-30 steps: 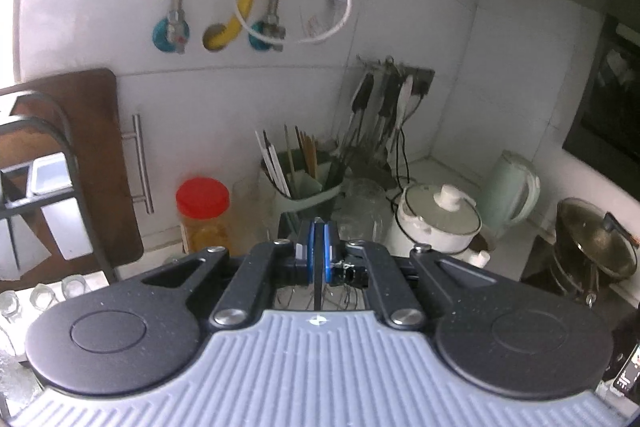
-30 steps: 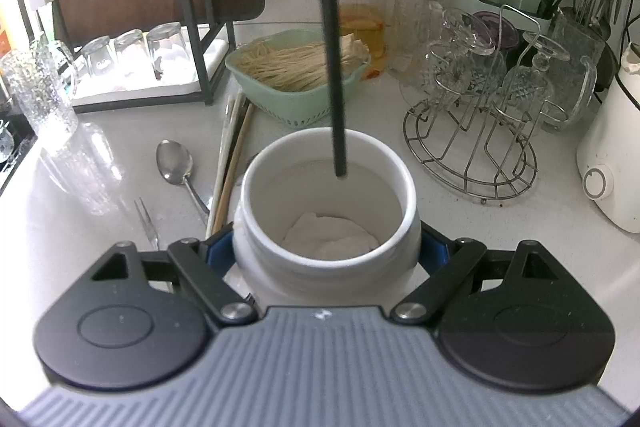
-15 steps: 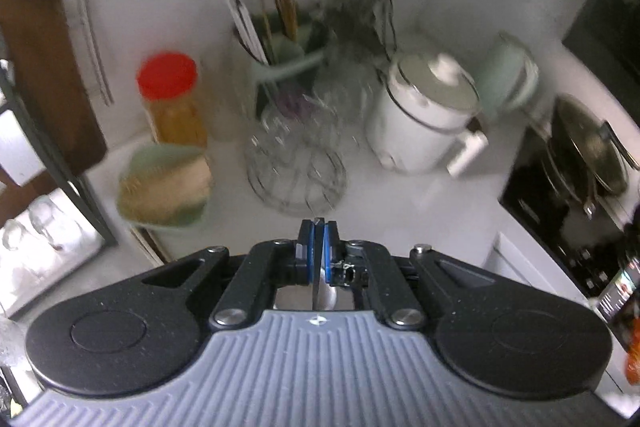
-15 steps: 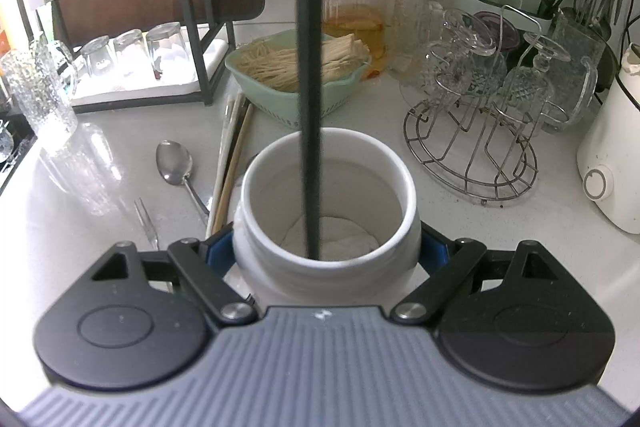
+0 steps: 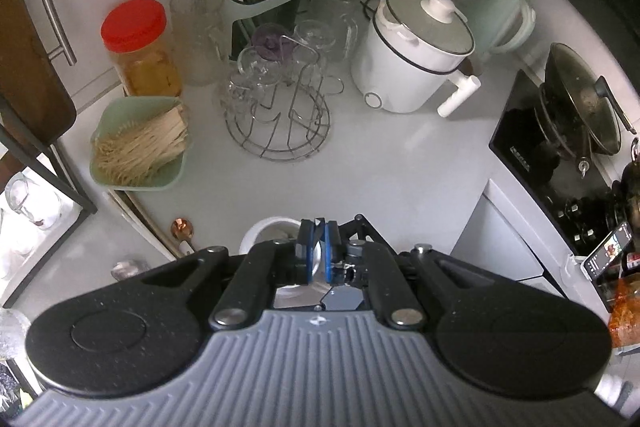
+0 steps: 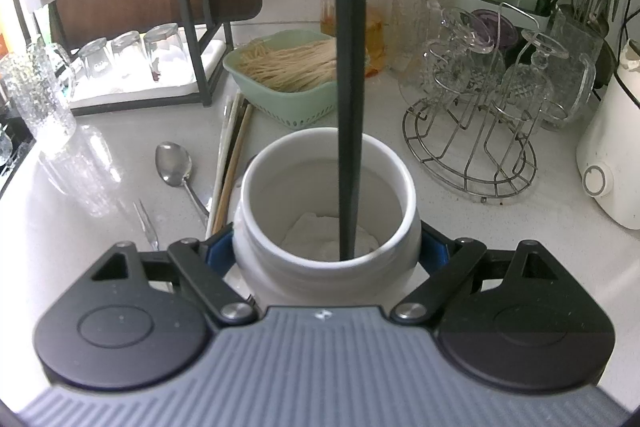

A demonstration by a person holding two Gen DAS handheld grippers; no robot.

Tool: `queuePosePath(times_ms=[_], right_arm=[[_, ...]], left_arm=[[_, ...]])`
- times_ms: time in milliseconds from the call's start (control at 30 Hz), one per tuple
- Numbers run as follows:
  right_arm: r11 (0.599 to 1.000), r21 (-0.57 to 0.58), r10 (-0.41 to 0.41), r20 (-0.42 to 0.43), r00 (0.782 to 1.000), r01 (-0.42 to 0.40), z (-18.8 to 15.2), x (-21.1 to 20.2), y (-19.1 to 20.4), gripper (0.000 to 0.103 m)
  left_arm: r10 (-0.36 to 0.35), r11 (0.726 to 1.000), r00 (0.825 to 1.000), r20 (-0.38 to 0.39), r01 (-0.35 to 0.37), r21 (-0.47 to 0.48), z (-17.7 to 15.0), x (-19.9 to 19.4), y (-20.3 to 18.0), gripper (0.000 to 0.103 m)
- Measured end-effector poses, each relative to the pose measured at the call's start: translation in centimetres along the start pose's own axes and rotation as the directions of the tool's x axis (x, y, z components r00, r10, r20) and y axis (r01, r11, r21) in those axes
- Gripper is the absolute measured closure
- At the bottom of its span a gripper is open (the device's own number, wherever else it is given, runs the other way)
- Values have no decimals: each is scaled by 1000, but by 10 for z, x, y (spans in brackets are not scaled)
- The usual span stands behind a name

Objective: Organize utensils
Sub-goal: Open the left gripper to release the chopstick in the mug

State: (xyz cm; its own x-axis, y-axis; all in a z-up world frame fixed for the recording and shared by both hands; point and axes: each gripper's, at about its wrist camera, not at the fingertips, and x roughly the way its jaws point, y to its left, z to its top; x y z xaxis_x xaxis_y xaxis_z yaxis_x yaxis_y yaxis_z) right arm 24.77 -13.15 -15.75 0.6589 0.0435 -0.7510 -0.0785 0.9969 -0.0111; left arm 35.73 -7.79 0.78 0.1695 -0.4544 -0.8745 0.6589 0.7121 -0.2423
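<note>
The left hand-held gripper (image 5: 319, 251) points down at the bench (image 5: 380, 163), its blue pads (image 5: 305, 255) close together on a thin item that cannot be identified. A white jar (image 5: 264, 233) stands directly below the pads. A copper spoon (image 5: 182, 229) lies just left of the jar. Farther back stand a green basket (image 5: 138, 147), a wire rack (image 5: 278, 123), a red-lidded jar (image 5: 140, 51) and a white cooker (image 5: 416, 55).
</note>
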Motion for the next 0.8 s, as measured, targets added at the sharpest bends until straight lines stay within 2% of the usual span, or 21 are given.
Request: queuePosePath(times_ms=[233, 267, 333, 400, 633, 800], right_arm=[[1000, 7, -4, 11, 1000, 4, -1, -1, 0, 12], [1000, 7, -6, 11, 1000, 6, -1, -1, 1, 12], [1000, 7, -6, 11, 1000, 6, -1, -1, 1, 12], [1000, 6, -4, 11, 1000, 4, -1, 0, 0, 12], [1000, 0, 0, 15, 1000, 0, -1, 0, 0, 12], [1000, 4, -5, 6, 1000, 4, 1, 1, 1, 12]], left_arm=[[17, 1000, 1000, 21, -17, -23, 1, -1, 3, 96], [25, 999, 999, 22, -25, -20, 1, -1, 4, 93], [29, 999, 999, 34, -28, -32, -1, -4, 7, 76], [26, 999, 998, 58, -24, -39, -4, -8, 9, 70], [70, 996, 982, 176, -59, -66, -11, -28, 10, 70], [83, 991, 965, 249, -53, -125, -22, -40, 14, 70]])
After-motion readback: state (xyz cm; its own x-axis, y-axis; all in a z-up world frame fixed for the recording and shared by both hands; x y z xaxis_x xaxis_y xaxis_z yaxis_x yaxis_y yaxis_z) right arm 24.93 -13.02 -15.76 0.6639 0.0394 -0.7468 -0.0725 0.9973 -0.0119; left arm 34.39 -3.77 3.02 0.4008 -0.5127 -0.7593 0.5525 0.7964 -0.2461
